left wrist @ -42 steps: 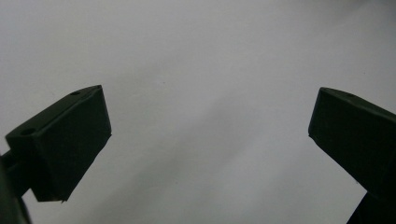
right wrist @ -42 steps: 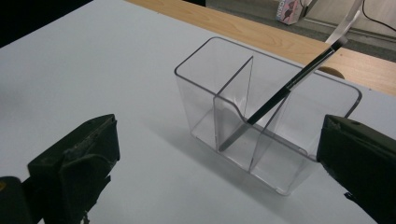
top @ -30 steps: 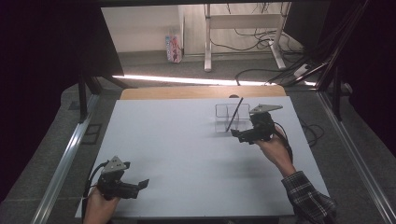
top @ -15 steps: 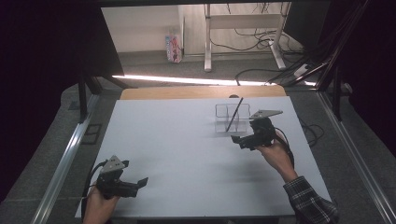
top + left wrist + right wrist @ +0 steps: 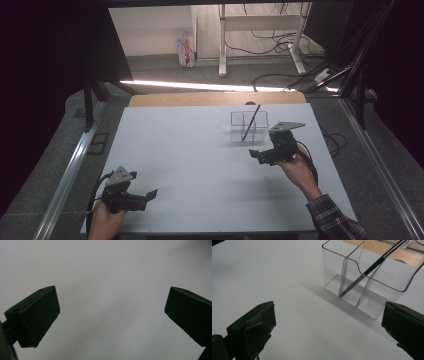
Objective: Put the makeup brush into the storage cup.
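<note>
The bench point(image 5: 200, 165) is plain pale grey-white, with a strip of light brown wood point(image 5: 215, 98) along its far edge. The organiser point(image 5: 367, 282) is clear and colourless; the thin stick point(image 5: 372, 267) leaning in it is black. Both the left tool point(image 5: 145, 196) and the right tool point(image 5: 256, 155) are black, each topped by a grey plate. The sleeve point(image 5: 332, 220) on the right arm is a dark plaid with fine light lines
</note>
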The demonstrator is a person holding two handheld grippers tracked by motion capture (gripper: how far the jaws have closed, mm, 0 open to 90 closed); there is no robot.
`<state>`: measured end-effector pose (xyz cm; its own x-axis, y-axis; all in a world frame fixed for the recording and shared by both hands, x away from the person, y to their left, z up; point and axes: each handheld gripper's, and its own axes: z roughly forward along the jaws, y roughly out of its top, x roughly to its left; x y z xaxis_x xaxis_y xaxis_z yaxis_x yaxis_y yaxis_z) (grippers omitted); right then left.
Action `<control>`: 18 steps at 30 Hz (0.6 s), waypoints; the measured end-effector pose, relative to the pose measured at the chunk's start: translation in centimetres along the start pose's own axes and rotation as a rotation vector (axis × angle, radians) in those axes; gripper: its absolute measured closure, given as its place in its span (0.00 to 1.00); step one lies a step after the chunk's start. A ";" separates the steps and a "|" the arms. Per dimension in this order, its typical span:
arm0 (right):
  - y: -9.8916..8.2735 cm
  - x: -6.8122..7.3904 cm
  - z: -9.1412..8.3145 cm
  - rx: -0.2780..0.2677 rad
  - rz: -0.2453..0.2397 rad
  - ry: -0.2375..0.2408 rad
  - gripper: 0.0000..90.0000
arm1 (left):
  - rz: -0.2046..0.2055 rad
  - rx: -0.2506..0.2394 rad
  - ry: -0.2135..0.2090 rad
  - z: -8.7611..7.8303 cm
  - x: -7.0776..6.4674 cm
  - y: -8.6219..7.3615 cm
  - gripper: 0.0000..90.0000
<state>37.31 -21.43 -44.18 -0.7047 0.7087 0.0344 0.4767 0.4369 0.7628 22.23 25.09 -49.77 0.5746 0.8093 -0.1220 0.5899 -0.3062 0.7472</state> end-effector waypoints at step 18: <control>-2.1 0.4 -0.9 0.014 0.018 -0.004 0.00 | -0.002 -0.006 0.007 -0.1 0.0 0.0 0.00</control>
<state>35.58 -22.53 -45.21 -0.6938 0.7187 0.0448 0.4961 0.4320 0.7531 22.17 25.12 -49.73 0.5694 0.8134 -0.1189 0.5878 -0.3017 0.7507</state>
